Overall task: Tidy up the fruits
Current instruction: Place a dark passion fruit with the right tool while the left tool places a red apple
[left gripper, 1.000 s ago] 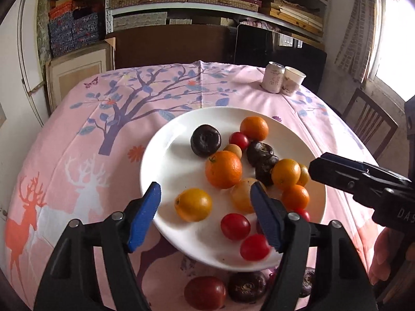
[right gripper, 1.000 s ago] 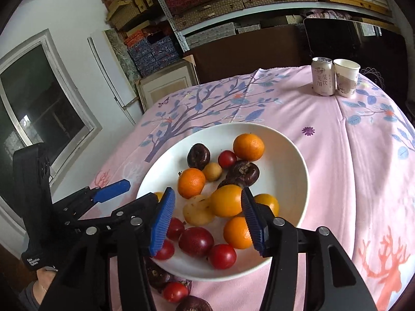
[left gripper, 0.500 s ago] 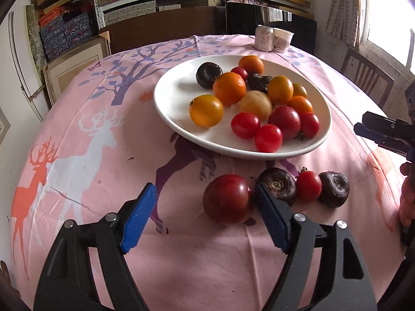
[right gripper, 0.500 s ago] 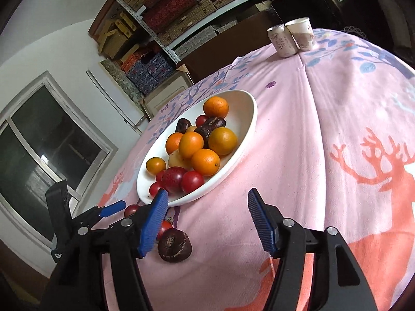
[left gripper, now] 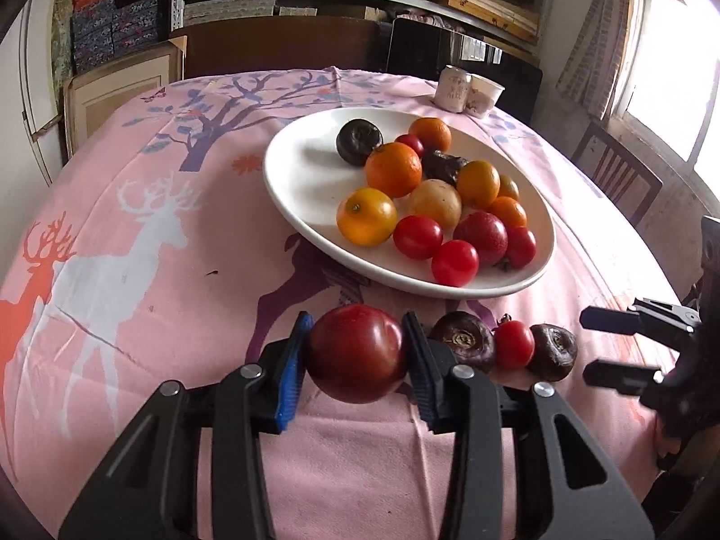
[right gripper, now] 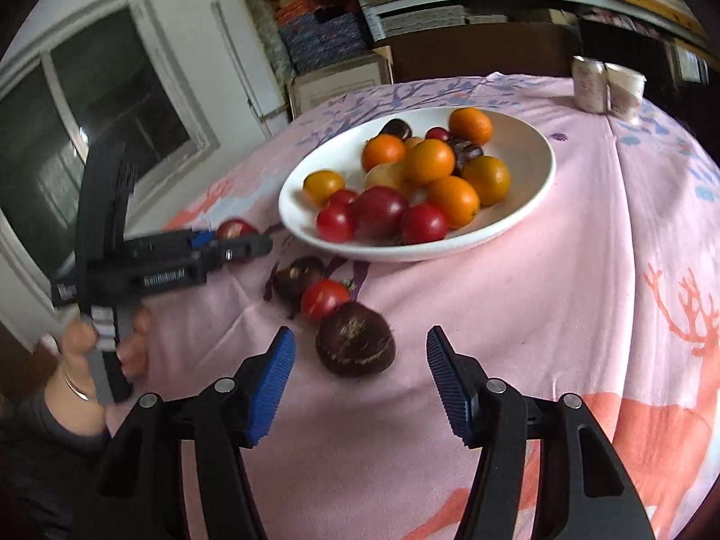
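A white plate (left gripper: pixel 297 180) holds several oranges, tomatoes and dark fruits; it also shows in the right wrist view (right gripper: pixel 531 166). My left gripper (left gripper: pixel 357 355) is shut on a large dark red fruit (left gripper: pixel 357 353) on the cloth just in front of the plate; the fruit shows small in the right wrist view (right gripper: pixel 234 227). My right gripper (right gripper: pixel 360 382) is open, with a dark brown fruit (right gripper: pixel 355 344) just ahead between its fingers. Beside it lie a small red tomato (right gripper: pixel 324 298) and another dark fruit (right gripper: pixel 297 276).
A pink tablecloth with deer and tree prints (left gripper: pixel 135 234) covers the round table. A can (left gripper: pixel 452 90) and a paper cup (left gripper: pixel 483 96) stand at the far edge. Shelves with boxes are behind, and a chair (left gripper: pixel 616 175) stands at the right.
My left gripper has closed on the large dark red fruit that lay between its open jaws. My right gripper has swung left and now has the dark brown fruit between its fingers.
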Action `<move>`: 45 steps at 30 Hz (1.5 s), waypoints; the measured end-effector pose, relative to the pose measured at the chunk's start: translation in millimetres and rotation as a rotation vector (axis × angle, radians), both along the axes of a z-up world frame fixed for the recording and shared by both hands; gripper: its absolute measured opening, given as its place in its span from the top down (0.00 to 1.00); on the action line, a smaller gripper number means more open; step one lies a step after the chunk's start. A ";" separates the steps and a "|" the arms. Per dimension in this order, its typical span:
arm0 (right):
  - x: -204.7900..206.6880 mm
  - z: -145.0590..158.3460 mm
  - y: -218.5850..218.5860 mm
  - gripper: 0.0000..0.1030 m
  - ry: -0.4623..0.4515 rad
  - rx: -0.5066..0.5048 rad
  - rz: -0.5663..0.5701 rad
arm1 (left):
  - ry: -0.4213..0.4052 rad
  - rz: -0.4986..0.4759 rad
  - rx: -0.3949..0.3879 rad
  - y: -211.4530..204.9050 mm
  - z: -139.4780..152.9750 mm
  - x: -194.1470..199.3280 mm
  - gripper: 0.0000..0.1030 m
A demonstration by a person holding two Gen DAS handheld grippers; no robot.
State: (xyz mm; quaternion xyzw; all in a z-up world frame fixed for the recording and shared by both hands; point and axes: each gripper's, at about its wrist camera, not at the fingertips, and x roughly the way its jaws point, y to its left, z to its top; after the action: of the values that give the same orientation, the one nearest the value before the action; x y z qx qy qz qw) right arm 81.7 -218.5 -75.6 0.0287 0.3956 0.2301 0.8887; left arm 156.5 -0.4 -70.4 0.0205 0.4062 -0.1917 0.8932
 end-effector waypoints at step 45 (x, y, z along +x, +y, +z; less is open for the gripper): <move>7.1 37.8 -30.2 0.58 -0.050 0.099 -0.125 | -0.065 -0.042 0.055 -5.7 25.8 -22.8 0.63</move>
State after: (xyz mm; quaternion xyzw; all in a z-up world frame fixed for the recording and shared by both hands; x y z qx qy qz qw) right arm 88.9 -248.7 -37.8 0.0915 0.3588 0.1942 0.9084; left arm 133.7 -6.1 -44.6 0.0597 0.3813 -0.1984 0.9009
